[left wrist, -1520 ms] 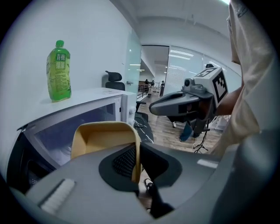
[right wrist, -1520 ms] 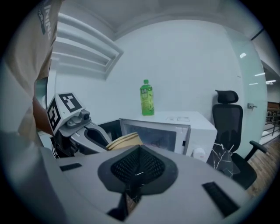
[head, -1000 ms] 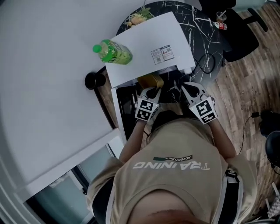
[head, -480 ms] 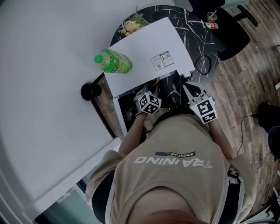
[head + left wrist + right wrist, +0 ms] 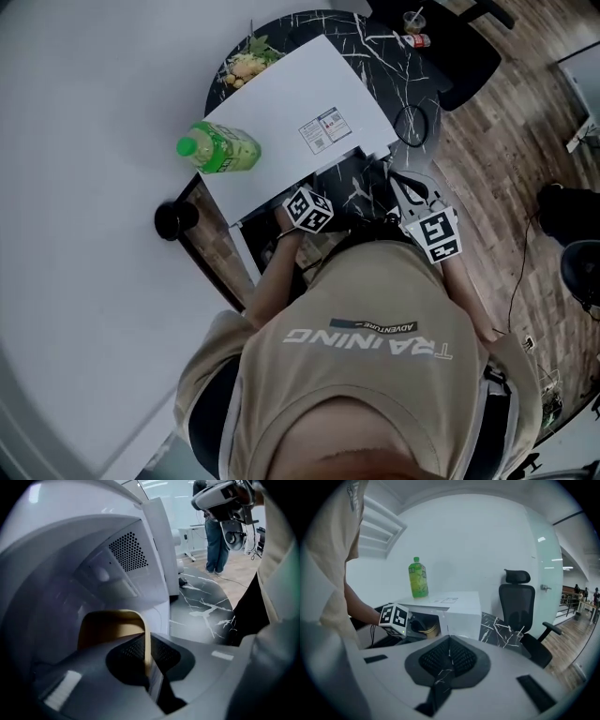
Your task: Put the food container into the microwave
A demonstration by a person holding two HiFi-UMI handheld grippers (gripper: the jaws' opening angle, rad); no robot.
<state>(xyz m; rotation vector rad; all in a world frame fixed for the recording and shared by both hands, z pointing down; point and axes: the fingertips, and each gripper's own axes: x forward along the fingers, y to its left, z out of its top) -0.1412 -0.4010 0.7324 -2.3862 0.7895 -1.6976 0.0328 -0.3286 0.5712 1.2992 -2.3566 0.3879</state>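
Left gripper (image 5: 147, 654) jaws pinch the rim of the tan food container (image 5: 110, 627), which is inside the microwave (image 5: 154, 550) cavity, seemingly not yet set down. Right gripper (image 5: 447, 658) jaws are closed together, empty, near the marble worktop (image 5: 499, 624). Left to do: lower it, let go, withdraw. Person's shirt (image 5: 366, 347) reads "TRAINING", "ADVENTURE". Microwave-top sticker (image 5: 323, 127) and green bottle (image 5: 220, 150) label are unreadable.

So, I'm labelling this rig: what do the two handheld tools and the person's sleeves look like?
The left tool and right tool each have a smooth grey body, dark textured pads and a white cube with black square markers. The person wears a short-sleeved beige T-shirt.
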